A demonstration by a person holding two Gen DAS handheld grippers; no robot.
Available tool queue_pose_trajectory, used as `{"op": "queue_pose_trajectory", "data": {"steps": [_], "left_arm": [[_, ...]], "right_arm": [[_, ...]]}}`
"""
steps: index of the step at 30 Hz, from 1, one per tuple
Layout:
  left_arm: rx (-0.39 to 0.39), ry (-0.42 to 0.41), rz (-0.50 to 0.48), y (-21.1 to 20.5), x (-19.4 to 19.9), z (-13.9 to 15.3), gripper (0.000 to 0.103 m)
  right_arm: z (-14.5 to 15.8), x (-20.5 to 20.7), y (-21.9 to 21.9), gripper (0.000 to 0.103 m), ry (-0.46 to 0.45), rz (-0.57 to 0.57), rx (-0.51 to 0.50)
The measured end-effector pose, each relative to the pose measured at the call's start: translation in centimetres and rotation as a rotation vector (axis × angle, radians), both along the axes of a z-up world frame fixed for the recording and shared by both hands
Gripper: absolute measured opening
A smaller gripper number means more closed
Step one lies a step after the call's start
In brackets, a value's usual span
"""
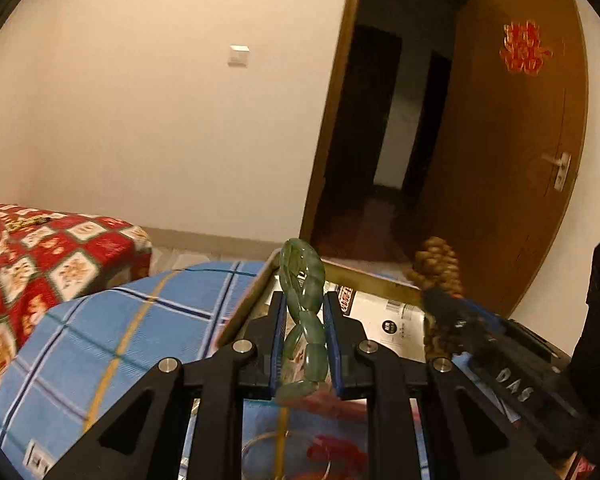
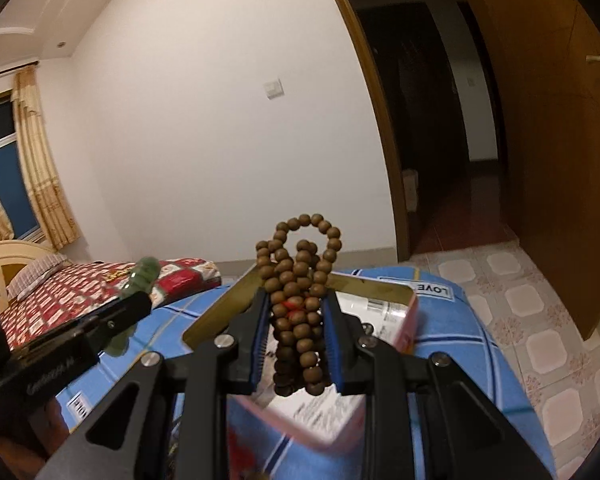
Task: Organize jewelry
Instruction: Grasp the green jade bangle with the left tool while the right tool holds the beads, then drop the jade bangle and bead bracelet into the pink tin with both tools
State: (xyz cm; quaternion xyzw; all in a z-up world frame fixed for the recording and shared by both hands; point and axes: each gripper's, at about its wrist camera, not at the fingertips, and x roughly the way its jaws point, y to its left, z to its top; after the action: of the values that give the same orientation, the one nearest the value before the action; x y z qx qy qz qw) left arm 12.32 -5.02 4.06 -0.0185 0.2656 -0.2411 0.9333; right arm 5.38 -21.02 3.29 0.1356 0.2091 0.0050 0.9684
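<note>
- The green bracelet (image 1: 303, 312) is pinched between the blue pads of the left hand-held gripper (image 1: 303, 320). Its top loop sticks up past the fingertips, and its low end hangs below them.
- The brown bead string (image 2: 298, 304) is bunched up and squeezed in the right hand-held gripper (image 2: 298, 320). One loop of beads stands up above the fingers.
- Both are held up over an open box (image 2: 396, 300) with gold inner walls and a pink outside.
- White printed paper (image 1: 384, 316) lies inside the box.
- The box sits on a blue checked cloth (image 1: 132, 320).
- A thin ring (image 1: 260, 440) lies on the cloth below the left hand-held gripper.
- A bed (image 2: 80, 284) with a red patterned cover is off to the left.
- Behind is a plain wall with a switch (image 1: 238, 55), and an open brown door (image 1: 512, 152).
</note>
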Motion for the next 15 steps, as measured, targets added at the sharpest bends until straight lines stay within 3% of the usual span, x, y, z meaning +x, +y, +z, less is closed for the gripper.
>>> {"op": "queue_pose_trajectory", "data": {"steps": [8, 13, 15], "left_arm": [[0.099, 0.104, -0.019, -3.1, 4.3, -3.8, 0.019], [0.09, 0.144, -0.022, -3.3, 5.0, -4.6, 0.019], [0.105, 0.152, -0.022, -3.3, 5.1, -4.6, 0.026]], "right_arm": [[-3.0, 2.8, -0.2, 0.028, 0.104, 0.013, -0.007], [-3.6, 3.1, -0.7, 0.032, 0.128, 0.029, 0.013], [-3.7, 3.2, -1.3, 0.037, 0.135, 0.031, 0.042]]}}
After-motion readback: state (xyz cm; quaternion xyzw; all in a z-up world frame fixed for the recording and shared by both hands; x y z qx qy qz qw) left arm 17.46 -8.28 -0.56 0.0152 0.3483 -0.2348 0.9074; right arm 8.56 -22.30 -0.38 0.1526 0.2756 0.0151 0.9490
